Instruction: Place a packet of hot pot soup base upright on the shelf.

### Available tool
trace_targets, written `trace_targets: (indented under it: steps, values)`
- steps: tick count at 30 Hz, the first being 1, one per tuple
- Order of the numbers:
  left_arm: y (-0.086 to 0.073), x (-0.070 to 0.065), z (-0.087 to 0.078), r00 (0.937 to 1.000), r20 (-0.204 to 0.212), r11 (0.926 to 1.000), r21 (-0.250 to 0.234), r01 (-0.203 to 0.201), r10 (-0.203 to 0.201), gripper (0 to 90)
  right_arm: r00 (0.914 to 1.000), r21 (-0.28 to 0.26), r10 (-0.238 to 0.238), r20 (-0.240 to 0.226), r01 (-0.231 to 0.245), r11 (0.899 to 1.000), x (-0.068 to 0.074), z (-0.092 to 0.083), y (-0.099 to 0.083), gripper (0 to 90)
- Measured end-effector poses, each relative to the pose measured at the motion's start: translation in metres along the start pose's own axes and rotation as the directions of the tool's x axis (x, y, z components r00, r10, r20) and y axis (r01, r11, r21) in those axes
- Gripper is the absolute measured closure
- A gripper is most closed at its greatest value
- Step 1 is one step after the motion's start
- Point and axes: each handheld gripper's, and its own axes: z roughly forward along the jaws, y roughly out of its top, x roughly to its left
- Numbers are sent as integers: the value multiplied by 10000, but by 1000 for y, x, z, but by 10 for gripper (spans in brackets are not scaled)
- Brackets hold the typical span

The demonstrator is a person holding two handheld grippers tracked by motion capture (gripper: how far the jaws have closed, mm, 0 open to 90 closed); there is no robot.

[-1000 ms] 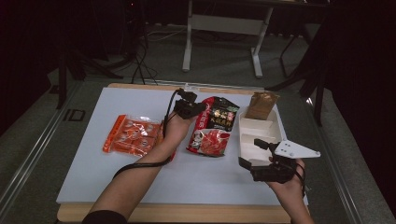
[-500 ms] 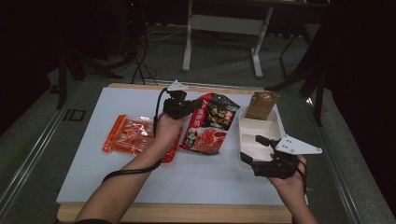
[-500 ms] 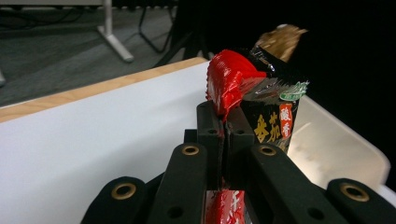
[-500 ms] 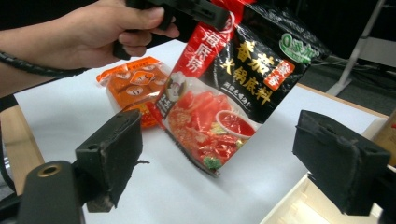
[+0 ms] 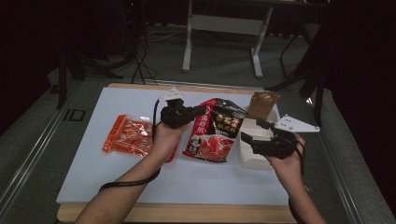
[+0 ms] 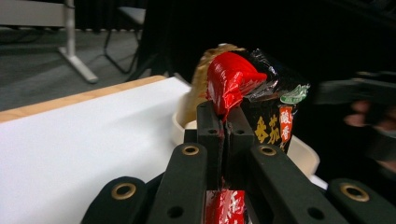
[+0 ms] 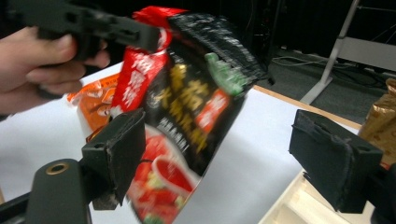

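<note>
My left gripper [image 5: 201,111] is shut on the top edge of a red and black food bag [image 5: 215,133]. The bag's top is raised, and its bottom is low over the white mat [image 5: 93,163]. In the left gripper view the closed jaws [image 6: 225,116] pinch the red corner of the bag [image 6: 247,93]. My right gripper [image 5: 251,130] is open just right of the bag, over the white tray [image 5: 254,161]. Its jaws have just been closing a little. In the right gripper view the bag [image 7: 187,93] hangs just ahead of the gripper [image 7: 224,154], and neither pad presses on it.
An orange packet [image 5: 128,135] lies flat on the mat, left of the left hand. A brown pouch [image 5: 262,105] stands at the far end of the white tray. A wooden table edge frames the mat, with dark floor and a stand's legs beyond.
The left gripper has lifted the bag's top edge, so the bag tilts up off the mat. The right hand has risen and moved away from the near edge toward the bag.
</note>
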Motion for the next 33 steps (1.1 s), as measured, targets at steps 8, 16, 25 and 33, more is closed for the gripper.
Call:
trace_targets:
  steps: [8, 16, 25, 33]
  values:
    - [-5, -11, -6, 9982, 591, 9984, -550, 107, -74, 880, 9984, 101, 425, -380, -422, 9991, -4, 20, 3, 219]
    - [-4, -24, -5, 9959, 824, 9964, -788, -319, 384, 879, 9926, 25, 352, -1160, -351, 9994, -3, 22, 11, 552]
    - [-7, -13, -9, 9908, 1296, 9976, -612, -322, 399, 866, 9813, 448, 386, -1887, -307, 9985, -1, 18, 21, 764]
    - [0, -11, -14, 9774, 2022, 9981, -129, -601, 614, 763, 9784, 237, -48, -2065, 99, 9997, -2, 6, 35, 776]
